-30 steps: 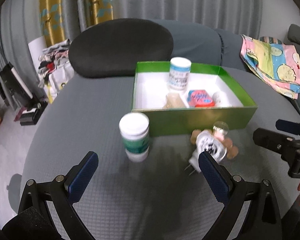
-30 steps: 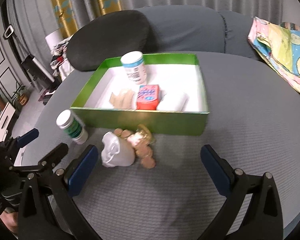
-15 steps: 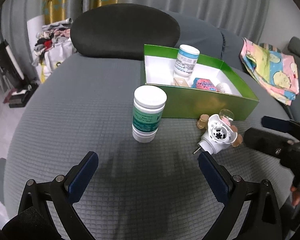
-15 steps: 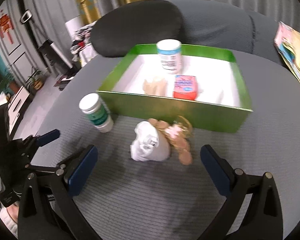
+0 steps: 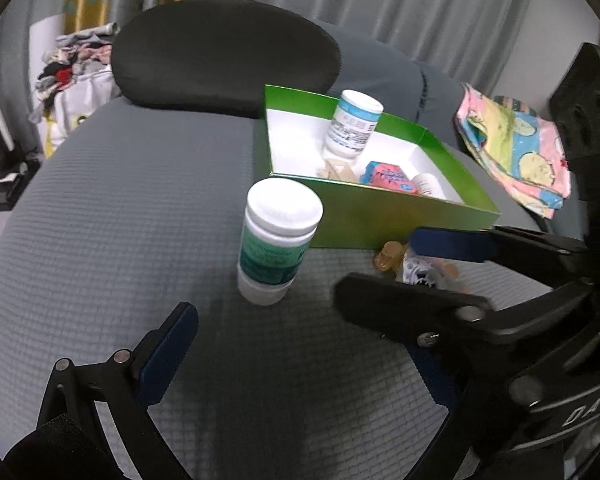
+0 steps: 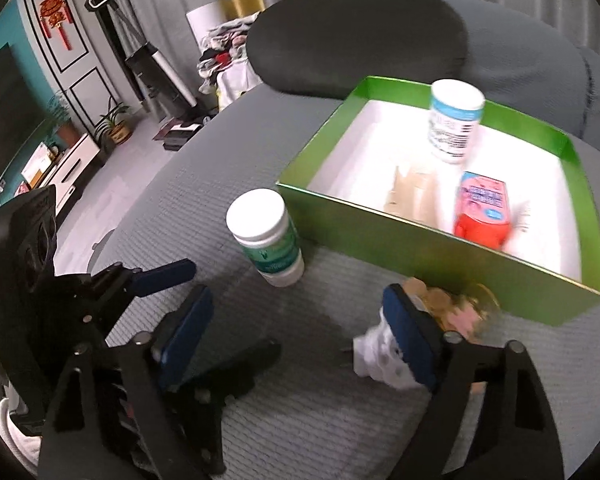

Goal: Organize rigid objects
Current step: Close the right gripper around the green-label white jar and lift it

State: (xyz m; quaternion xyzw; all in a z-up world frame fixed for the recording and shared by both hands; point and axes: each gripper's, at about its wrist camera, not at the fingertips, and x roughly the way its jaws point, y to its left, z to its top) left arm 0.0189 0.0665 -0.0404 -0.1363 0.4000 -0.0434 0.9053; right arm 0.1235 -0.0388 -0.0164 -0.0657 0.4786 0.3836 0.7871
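Standing upright on the grey worktop [image 5: 100, 220], the green-label bottle [image 5: 278, 246] sits just beside the near-left corner of the green box [image 5: 400, 220]. Inside the box are a blue-label bottle [image 5: 352, 124], upright toward the far side, a pink packet [image 5: 388, 178], a tan piece [image 5: 336, 168] and a small white bottle [image 5: 426, 184] lying down.

Outside the box, by its near wall, lie a white plug [image 6: 384, 354] and a cluster of small brown things [image 6: 444, 304], touching each other.

The left gripper [image 5: 300, 356] hangs over the worktop in front of the green-label bottle with its jaws spread wide and nothing between them. The right gripper [image 6: 300, 332] is low over the worktop, jaws also spread; its right finger covers part of the plug, and whether it touches the plug cannot be told. The two grippers are close together, their frames overlapping in both views.
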